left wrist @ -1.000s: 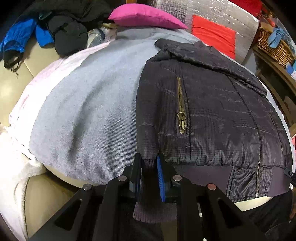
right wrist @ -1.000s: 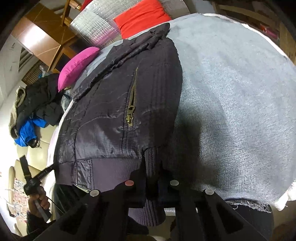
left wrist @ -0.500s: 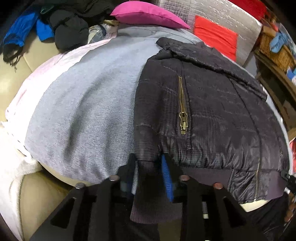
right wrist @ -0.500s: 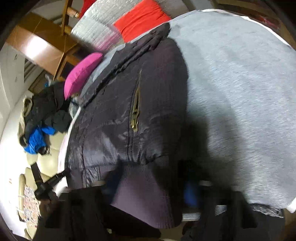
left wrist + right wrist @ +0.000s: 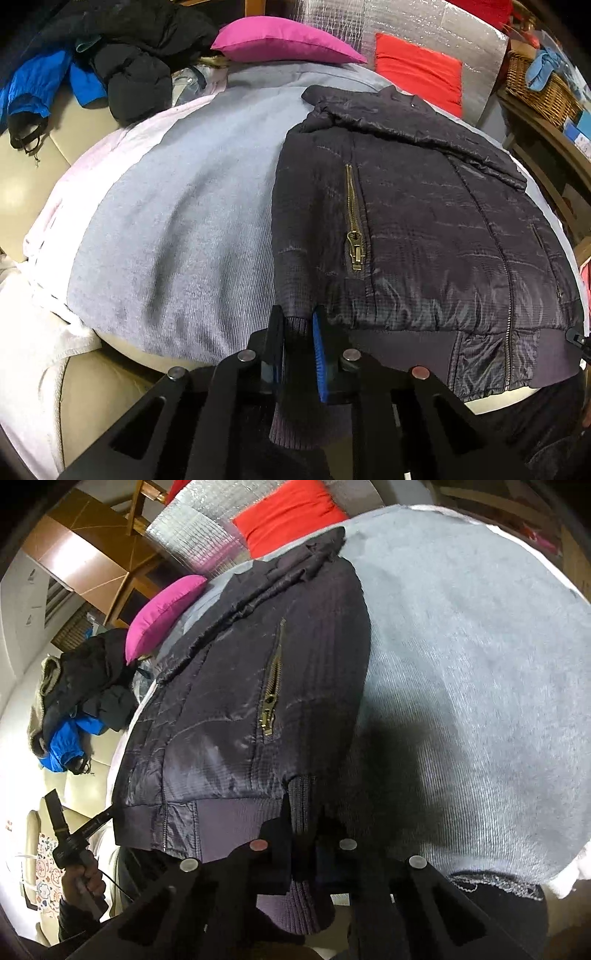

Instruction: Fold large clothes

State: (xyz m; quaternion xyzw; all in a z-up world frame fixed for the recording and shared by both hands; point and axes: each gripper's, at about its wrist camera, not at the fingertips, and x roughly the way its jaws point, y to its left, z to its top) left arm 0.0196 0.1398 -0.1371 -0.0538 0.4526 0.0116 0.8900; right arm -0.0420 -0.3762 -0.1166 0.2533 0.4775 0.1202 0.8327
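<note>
A dark quilted jacket (image 5: 424, 236) with brass zippers lies flat on a grey blanket (image 5: 184, 221), both sleeves folded in along its sides. My left gripper (image 5: 299, 328) is shut on the ribbed cuff (image 5: 295, 325) of the jacket's left sleeve at the near hem. In the right wrist view the same jacket (image 5: 229, 701) lies to the left on the grey blanket (image 5: 461, 664). My right gripper (image 5: 303, 812) is shut on the ribbed cuff (image 5: 301, 797) of the right sleeve at the near hem. The cuffs hang down past the fingers.
A pink pillow (image 5: 284, 40), a red cushion (image 5: 417, 77) and a pile of dark and blue clothes (image 5: 92, 62) lie at the far side. A wicker basket (image 5: 539, 85) stands far right. A cream sofa edge (image 5: 99, 398) is below the blanket.
Both grippers stay shut on the cuffs. The right gripper swung out and back, dragging its cuff slightly. The left gripper shifted a little along the near hem.
</note>
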